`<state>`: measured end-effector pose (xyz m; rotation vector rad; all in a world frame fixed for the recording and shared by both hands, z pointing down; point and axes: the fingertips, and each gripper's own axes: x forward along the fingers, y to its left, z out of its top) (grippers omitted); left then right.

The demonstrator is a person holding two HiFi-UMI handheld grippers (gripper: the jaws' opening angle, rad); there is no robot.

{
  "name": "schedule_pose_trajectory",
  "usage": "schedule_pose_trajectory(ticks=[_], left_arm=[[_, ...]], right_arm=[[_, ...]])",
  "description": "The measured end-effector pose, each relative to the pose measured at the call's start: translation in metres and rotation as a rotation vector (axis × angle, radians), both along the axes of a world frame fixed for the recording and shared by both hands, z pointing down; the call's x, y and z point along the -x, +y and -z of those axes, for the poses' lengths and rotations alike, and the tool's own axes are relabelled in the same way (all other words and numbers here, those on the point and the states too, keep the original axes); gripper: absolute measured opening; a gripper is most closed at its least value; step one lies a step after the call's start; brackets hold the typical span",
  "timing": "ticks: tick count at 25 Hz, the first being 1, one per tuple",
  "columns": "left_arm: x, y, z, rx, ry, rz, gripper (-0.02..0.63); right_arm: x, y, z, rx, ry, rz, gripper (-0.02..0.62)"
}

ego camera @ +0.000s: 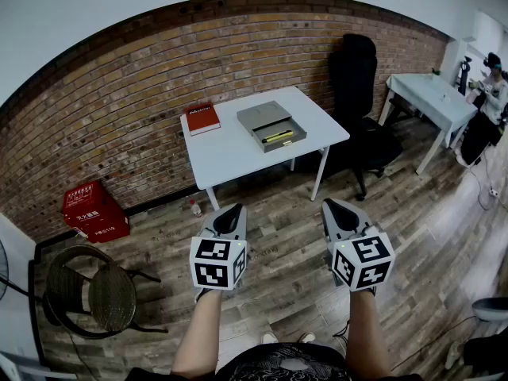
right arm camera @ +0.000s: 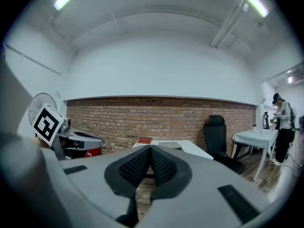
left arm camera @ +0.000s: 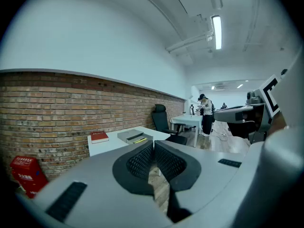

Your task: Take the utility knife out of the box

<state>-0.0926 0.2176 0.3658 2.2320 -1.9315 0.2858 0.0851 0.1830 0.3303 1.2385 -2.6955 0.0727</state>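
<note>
**Left gripper**: jaws closed pad to pad, nothing between them. It is held over the floor, well short of the desk.

**Right gripper**: also closed and empty, level with the left one and pointing at the desk.

**Knife**: a slim yellow-and-black bar lying flat in the open compartment on the near side of the box.
- Handling (judged): light, rigid and smooth-cased, so probably a little slippery. The blade cannot be made out from here.
- Hold (judged): across the narrow width of the handle at mid-length. The jaws need to open first and come in from above, clear of the compartment walls.

**Desk**: white and matt on thin white legs. A red book lies at the left and the grey box at the right, the two apart. The rest of the top is bare.

**Room**, left to right:
- red crate on the floor against the wall
- wicker chair
- brick wall behind the desk
- plank floor
- black office chair
- second desk
- a person standing at the far right edge
</note>
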Motion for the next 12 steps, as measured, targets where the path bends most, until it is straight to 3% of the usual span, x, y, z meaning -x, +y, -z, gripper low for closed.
schedule_pose_trajectory(ticks=[12], left_arm=[[0.019, -0.013, -0.004, -0.017, 0.015, 0.015, 0.032]], right_arm=[[0.015, -0.009, -0.007, 0.011, -0.008, 0.003, 0.018]])
